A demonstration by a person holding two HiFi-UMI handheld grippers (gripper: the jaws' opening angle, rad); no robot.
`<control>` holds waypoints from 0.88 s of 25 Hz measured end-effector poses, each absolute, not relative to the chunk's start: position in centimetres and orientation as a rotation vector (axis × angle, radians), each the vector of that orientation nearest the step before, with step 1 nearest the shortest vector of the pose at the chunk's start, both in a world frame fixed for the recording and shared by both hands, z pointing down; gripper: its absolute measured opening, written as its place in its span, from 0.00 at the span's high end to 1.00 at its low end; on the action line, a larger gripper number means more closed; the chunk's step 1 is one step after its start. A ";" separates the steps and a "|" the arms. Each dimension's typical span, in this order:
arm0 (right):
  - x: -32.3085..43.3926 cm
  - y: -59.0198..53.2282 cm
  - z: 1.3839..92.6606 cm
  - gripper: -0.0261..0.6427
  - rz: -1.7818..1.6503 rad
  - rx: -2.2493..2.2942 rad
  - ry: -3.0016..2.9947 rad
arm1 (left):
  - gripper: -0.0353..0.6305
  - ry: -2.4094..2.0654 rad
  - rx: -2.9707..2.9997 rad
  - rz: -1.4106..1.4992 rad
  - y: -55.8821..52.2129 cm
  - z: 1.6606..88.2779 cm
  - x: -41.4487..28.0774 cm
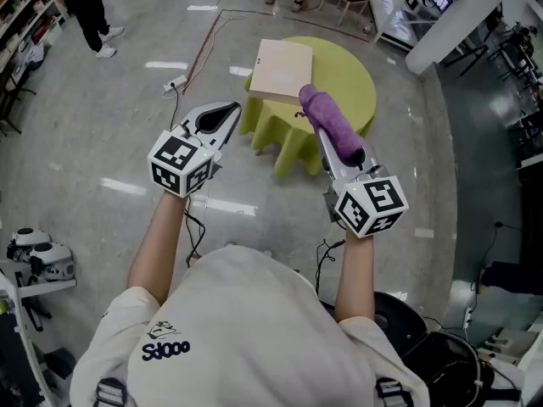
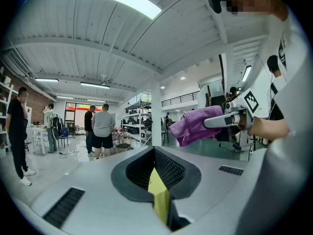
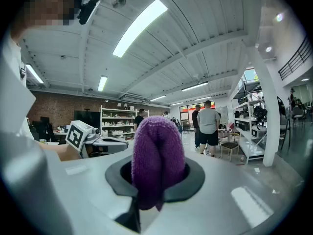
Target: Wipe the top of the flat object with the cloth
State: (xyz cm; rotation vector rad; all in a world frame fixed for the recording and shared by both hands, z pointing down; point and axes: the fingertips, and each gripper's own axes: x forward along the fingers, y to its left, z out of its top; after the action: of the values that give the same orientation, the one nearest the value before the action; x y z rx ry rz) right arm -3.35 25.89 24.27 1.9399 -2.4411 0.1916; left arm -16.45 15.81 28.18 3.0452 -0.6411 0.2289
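A green-draped round table [image 1: 355,85] stands on grey floor [image 1: 93,134].

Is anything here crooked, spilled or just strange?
Nothing is spilled or broken. One oddity: the flat board lies off-centre on the round green table, pushed to its left side in the head view, one corner seemingly past the rim. The purple cloth is bunched in the right gripper, held up in the air.
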 end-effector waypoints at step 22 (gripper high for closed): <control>-1.2 27.2 24.9 0.85 0.227 1.939 -2.484 | 0.94 -0.650 2.988 0.242 18.2 29.5 -14.2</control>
State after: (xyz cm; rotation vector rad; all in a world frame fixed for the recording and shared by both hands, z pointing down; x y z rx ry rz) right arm -1.19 27.17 24.86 1.9386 -2.4839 0.2270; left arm -14.21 18.23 29.54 2.9879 -0.6499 0.2419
